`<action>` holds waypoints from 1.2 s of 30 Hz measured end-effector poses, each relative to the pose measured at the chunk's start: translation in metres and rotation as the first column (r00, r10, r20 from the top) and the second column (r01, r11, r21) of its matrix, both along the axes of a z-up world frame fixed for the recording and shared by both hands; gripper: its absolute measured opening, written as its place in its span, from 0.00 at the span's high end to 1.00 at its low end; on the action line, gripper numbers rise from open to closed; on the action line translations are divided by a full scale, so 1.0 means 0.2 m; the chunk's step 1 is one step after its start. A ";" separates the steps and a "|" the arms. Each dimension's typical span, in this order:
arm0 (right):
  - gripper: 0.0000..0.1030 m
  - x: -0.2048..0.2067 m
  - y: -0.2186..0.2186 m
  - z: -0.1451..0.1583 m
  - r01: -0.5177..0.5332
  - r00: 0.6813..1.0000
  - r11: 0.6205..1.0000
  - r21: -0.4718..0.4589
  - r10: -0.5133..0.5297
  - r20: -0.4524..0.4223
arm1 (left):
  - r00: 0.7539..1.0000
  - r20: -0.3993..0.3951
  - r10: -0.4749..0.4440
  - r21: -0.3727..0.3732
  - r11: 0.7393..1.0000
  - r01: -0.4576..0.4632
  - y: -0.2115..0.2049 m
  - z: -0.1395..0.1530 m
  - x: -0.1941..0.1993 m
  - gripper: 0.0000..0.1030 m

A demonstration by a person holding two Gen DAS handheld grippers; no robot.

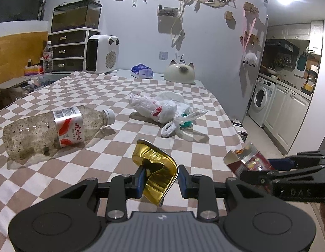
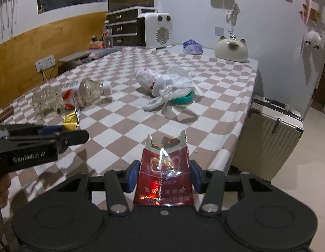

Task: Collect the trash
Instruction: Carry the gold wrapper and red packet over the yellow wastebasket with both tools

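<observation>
Because trash is being gathered off the checkered table [image 1: 82, 88], each claw carries one piece above it: the left gripper [image 1: 160, 180] pinches a crumpled gold foil wrapper [image 1: 156, 168], seemingly by one edge; the right gripper [image 2: 165, 177] clamps a torn red cigarette pack [image 2: 165, 174]. A dirty plastic bottle [image 1: 46, 130] and white plastic bag [image 1: 164, 107] lie uncollected.

plastic bottles: 2 [image 1: 55, 129] [image 1: 48, 57] | gold foil trays: 1 [image 1: 157, 172] | red cigarette packs: 1 [image 2: 164, 176] | plastic bags: 1 [image 1: 162, 107] | grippers: 2 [image 1: 160, 178] [image 2: 164, 176] | cat-shaped lamps: 1 [image 1: 179, 74] | suitcases: 1 [image 2: 267, 134]
</observation>
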State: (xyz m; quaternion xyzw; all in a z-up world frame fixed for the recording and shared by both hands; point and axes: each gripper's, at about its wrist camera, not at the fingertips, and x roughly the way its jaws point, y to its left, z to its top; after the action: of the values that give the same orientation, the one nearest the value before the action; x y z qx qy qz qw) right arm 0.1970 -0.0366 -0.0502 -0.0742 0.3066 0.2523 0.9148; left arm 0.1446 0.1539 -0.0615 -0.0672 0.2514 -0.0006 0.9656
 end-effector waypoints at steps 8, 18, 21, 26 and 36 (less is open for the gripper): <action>0.50 -0.12 -0.10 0.09 0.032 0.997 0.999 0.025 -0.034 0.065 | 1.000 0.001 0.003 0.008 1.000 -0.003 -0.07 0.08 -0.11 0.68; 0.50 -0.28 -0.26 0.18 0.071 0.990 0.995 0.074 -0.079 0.113 | 0.999 0.040 -0.012 0.030 1.000 0.011 -0.21 0.18 -0.25 0.68; 0.50 -0.33 -0.33 0.20 0.086 0.987 0.993 0.085 -0.097 0.127 | 0.998 0.052 -0.032 0.036 0.999 0.030 -0.28 0.20 -0.27 0.68; 0.50 -0.40 -0.46 0.24 0.118 0.980 0.988 0.104 -0.133 0.151 | 0.995 0.068 -0.070 0.040 0.997 0.067 -0.41 0.24 -0.29 0.68; 0.50 -0.51 -0.81 0.26 0.217 0.957 0.968 0.126 -0.236 0.170 | 0.978 0.085 -0.189 0.041 0.982 0.186 -0.78 0.26 -0.27 0.68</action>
State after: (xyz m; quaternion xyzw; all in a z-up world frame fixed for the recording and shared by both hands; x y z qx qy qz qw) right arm 0.0958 -0.1981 0.0017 -0.0130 0.2138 0.1538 0.9646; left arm 0.0907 -0.0013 -0.0086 -0.0273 0.2137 -0.0902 0.9723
